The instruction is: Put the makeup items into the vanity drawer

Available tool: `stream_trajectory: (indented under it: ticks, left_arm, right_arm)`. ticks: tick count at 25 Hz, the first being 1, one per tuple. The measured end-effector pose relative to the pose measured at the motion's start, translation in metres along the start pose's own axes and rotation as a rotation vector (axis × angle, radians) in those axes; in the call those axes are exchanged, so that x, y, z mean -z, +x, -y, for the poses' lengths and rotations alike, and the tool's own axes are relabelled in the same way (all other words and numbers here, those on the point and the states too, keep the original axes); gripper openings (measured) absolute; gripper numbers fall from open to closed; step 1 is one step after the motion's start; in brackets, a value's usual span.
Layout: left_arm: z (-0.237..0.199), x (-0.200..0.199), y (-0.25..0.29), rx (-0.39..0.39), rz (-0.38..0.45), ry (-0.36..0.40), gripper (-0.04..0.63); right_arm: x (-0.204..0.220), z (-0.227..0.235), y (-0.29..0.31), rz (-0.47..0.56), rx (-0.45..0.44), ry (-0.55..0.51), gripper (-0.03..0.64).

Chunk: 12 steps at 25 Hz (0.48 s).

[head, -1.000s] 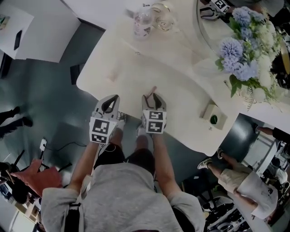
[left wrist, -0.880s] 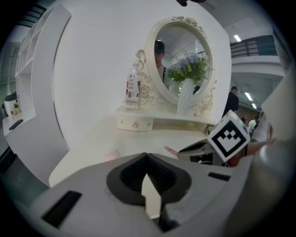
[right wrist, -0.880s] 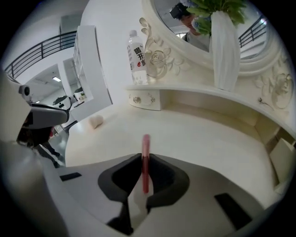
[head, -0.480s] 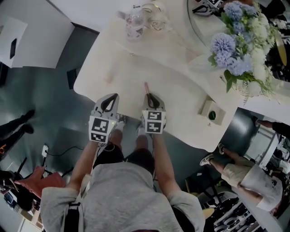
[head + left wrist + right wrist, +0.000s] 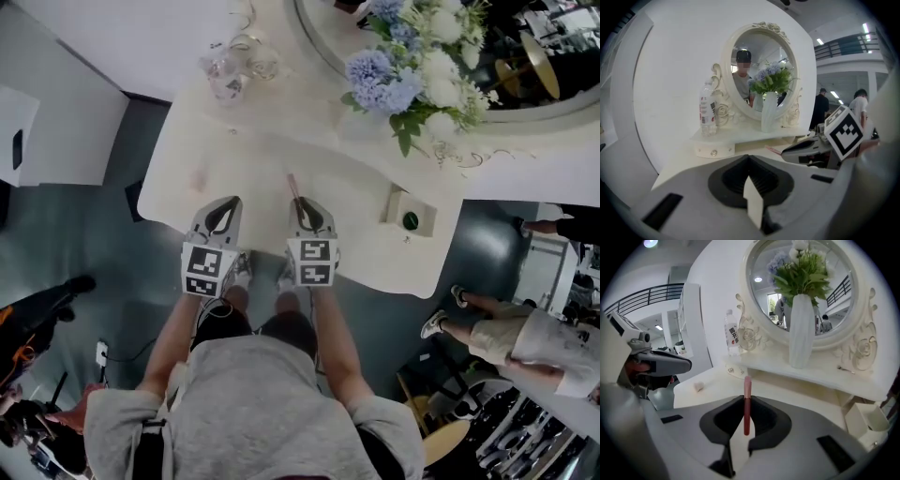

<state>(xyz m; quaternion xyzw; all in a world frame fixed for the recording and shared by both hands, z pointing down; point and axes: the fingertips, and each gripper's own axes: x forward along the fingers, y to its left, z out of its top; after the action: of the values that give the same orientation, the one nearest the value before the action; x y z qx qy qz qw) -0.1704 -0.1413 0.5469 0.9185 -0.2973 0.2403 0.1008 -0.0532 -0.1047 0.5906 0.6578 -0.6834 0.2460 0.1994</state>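
Note:
A slim lip-gloss tube [image 5: 746,409] with a pink cap and dark red body stands upright between the pads of my right gripper [image 5: 746,401], whose jaws have just closed on it. From above, the tube [image 5: 292,184] pokes out past my right gripper [image 5: 298,200] over the cream vanity top [image 5: 356,178]. My left gripper [image 5: 228,202] hovers beside it at the front edge, jaws together with nothing in them. A small pale pink item [image 5: 198,178] lies on the tabletop ahead of the left gripper. A rounded drawer front with a crystal knob [image 5: 714,150] sits under the mirror shelf.
On the raised shelf stand a water bottle [image 5: 707,112], a white vase of flowers [image 5: 801,331] and the oval mirror [image 5: 759,75]. A small open box with a green thing [image 5: 410,218] is at the table's right end. People stand at the right [image 5: 525,337] and left.
Both grippers have lifted up from the table's front edge. The lip-gloss tube, which lay at the right gripper's tips, has come up with it, gripped in the jaws.

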Motion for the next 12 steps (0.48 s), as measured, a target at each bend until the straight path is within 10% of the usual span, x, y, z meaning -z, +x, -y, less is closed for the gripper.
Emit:
stream_trajectory:
  ticks: [12]
  left_arm:
    - [0.099,-0.064,0.046,0.19,0.066,0.125,0.002]
  right_arm:
    - [-0.008,0.109,-0.092,0.1,0.224,0.077,0.055]
